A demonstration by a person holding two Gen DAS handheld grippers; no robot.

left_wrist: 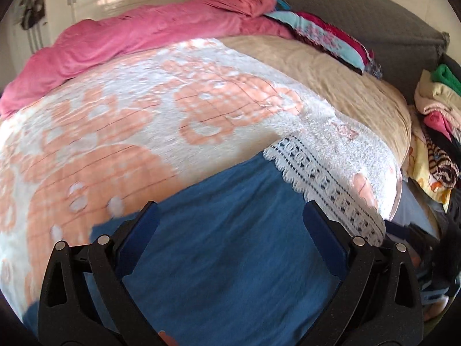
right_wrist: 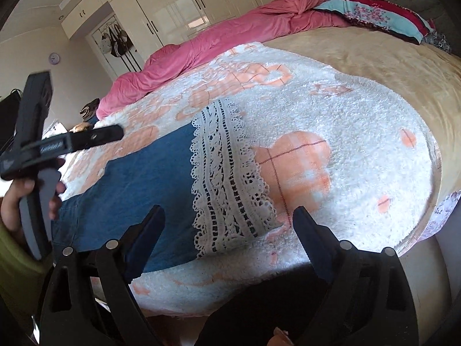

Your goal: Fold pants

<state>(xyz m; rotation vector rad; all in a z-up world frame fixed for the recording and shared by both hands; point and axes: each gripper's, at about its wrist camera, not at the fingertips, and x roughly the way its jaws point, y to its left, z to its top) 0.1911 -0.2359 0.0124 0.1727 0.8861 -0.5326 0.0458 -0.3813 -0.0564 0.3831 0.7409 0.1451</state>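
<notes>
So the pants (left_wrist: 230,259) are laid flat on the bed, on top of the fuzzy white-and-peach blanket (left_wrist: 115,121). They're blue with a wide white lace hem (left_wrist: 322,184), and in my right view that hem sits dead center while the blue part runs off toward 9 o'clock.

My left tongs (left_wrist: 230,216) are spread wide, hovering right over the blue fabric, nothing between the fingers. The lace hem is up around 2 o'clock from them in that view.

My right tongs (right_wrist: 229,219) are wide as well, holding nothing, and parked over the hem end: the left finger is over the blue cloth, the right one over the blanket just past the lace.

In the right view you can see my left hand (right_wrist: 14,201) at 9 o'clock gripping its tool.

Other stuff: a bunched-up pink duvet (right_wrist: 201,49) along the far side of the bed, a tan sheet (right_wrist: 374,57) beyond the blanket, a patterned pillow (right_wrist: 380,17) at 1 o'clock, and a clothes pile (left_wrist: 438,121) at 3 o'clock in the left view.
</notes>
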